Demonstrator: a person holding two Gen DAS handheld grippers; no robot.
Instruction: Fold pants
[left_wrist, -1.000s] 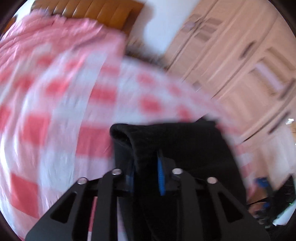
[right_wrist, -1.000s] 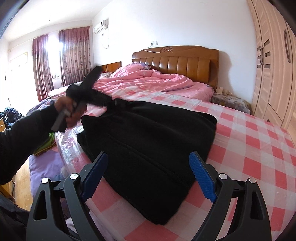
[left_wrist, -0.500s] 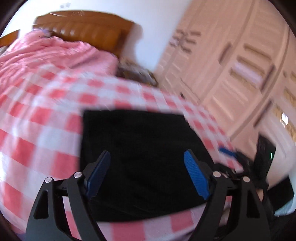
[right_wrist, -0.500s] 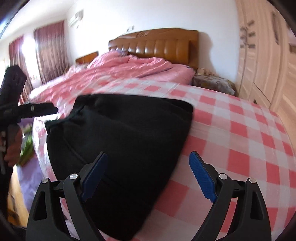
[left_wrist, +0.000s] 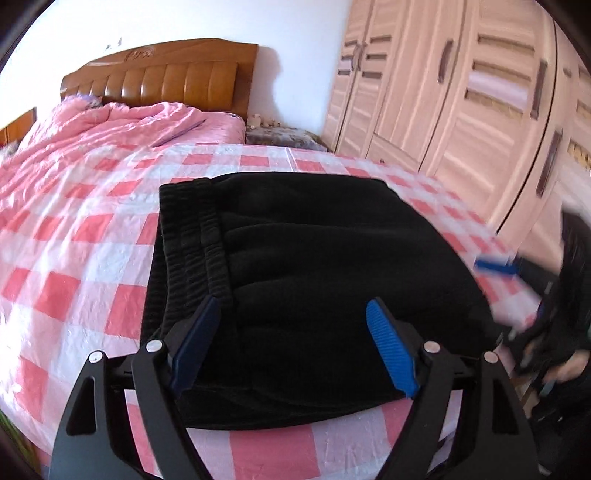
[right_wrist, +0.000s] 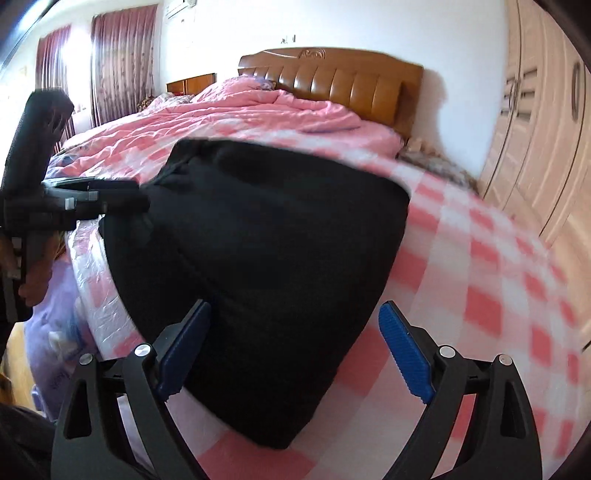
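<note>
Both jaws stand wide apart and hold nothing.

Left wrist view: a second ago the left gripper (left_wrist: 295, 347) was clamped on a fold of the pants (left_wrist: 306, 266); now it has let go and hangs just over their near edge. The pants lie as a squat black block on the checked sheet (left_wrist: 74, 229), waistband (left_wrist: 192, 236) at ten o'clock. At three o'clock the right gripper (left_wrist: 496, 266) shows as a blue blur, so its spread can't be read from here.

Right wrist view: the right gripper (right_wrist: 295, 347) hovers with its pads apart over the near corner of the pants (right_wrist: 258, 258). At nine o'clock the left gripper (right_wrist: 122, 195) is beside the bundle's far corner; contact is unclear. With both releases made, the folding looks all but finished.

No brand, label or writing is readable in either view.
</note>
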